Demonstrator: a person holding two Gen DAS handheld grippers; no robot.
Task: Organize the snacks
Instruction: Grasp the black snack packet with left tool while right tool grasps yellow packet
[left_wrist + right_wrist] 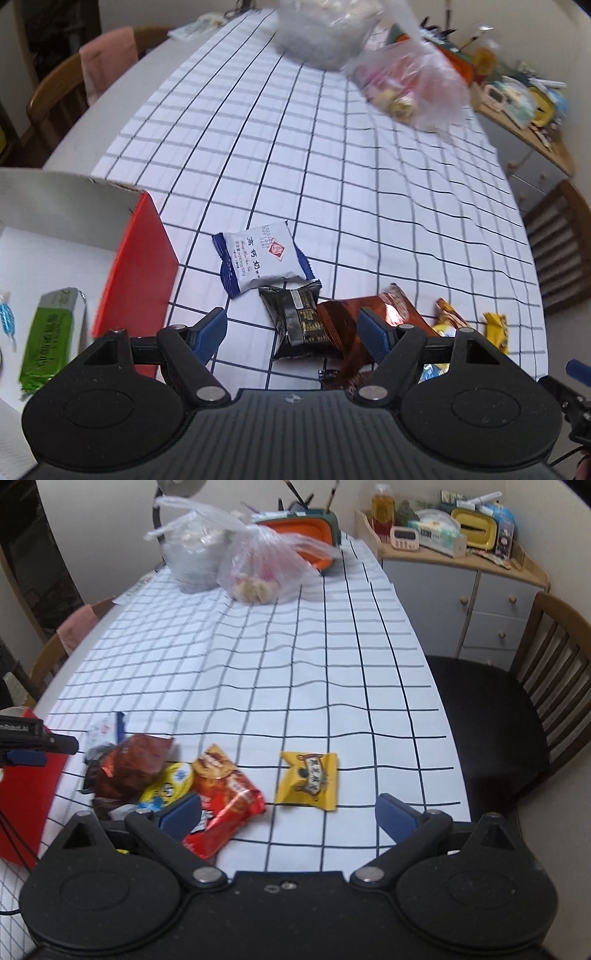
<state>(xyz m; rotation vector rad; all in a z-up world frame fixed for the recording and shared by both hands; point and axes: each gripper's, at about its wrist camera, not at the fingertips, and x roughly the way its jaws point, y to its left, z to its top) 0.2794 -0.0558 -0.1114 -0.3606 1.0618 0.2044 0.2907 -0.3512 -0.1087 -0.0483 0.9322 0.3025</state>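
The red box (pixel 136 280) is the landmark, sitting at the left edge of the checked cloth (pixel 332 166). Inside it, against its white floor, lie a green packet (pixel 50 339) and, further left, a small blue-and-clear wrapped sweet (pixel 7 317).

Just right of the box, on the cloth, the left gripper (pixel 293 332) hangs above the snacks with its jaws wide apart and nothing between them. Beyond its tips lies a white and blue packet (pixel 260 260), near the box's right wall. A black packet (pixel 299 319) touches that one's near corner and lies between the fingers in the left wrist view. A brown packet (pixel 364 325) overlaps the black one on its right side.

Further right of the box, in the right wrist view, the brown packet (pixel 129 768) tops a small heap, with a round yellow pack (pixel 168 786) against it and a red packet (pixel 225 797) beside that. The right gripper (pixel 290 812) stands spread wide and grips nothing; its left finger (pixel 181 814) overlaps the red packet's near end. A yellow packet (pixel 310 781) lies alone, apart from the heap, ahead of the jaws' gap.

Far across the cloth from the box sit two clear plastic bags (pixel 240 557), touching each other.
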